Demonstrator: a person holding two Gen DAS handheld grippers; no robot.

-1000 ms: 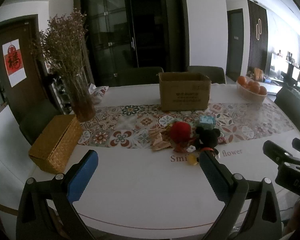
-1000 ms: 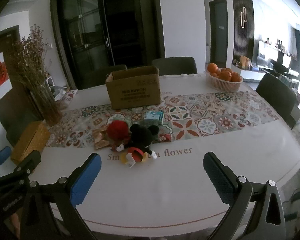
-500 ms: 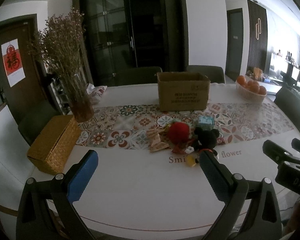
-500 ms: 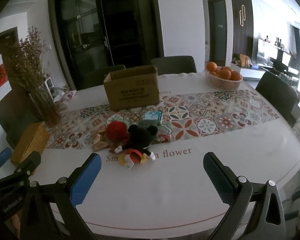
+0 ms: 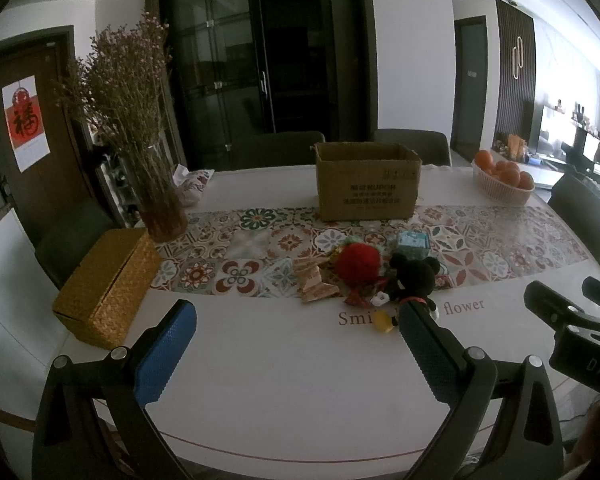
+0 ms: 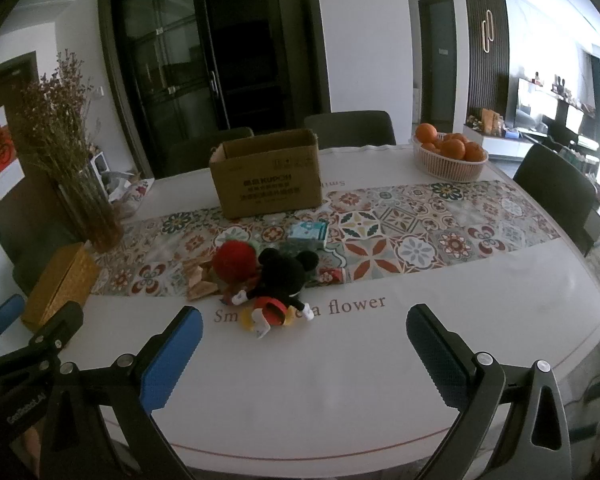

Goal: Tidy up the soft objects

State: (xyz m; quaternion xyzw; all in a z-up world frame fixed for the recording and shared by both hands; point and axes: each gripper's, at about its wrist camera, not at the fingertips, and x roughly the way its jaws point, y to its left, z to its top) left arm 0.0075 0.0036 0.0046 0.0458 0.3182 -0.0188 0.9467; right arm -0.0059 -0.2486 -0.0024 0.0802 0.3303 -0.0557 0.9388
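Note:
A pile of small things lies mid-table on the patterned runner: a black mouse plush toy [image 6: 281,280] with red shorts, a red fuzzy ball [image 6: 235,260], a teal packet [image 6: 309,231] and some tan paper pieces [image 6: 199,280]. The same mouse plush [image 5: 414,276] and red ball [image 5: 358,262] show in the left wrist view. An open cardboard box [image 6: 266,172] stands behind the pile. My right gripper [image 6: 300,350] is open, hovering over the white table short of the plush. My left gripper [image 5: 296,346] is open too, nearer the table's front edge, holding nothing.
A woven yellow box [image 5: 106,286] sits at the left, beside a vase of dried flowers [image 5: 140,128]. A basket of oranges [image 6: 450,154] stands at the far right. Dark chairs [image 6: 554,188] surround the table [image 6: 360,380].
Both cameras have drifted slightly; the pile sits a touch closer in the right wrist view. Both grippers stay open and nothing on the table has moved.

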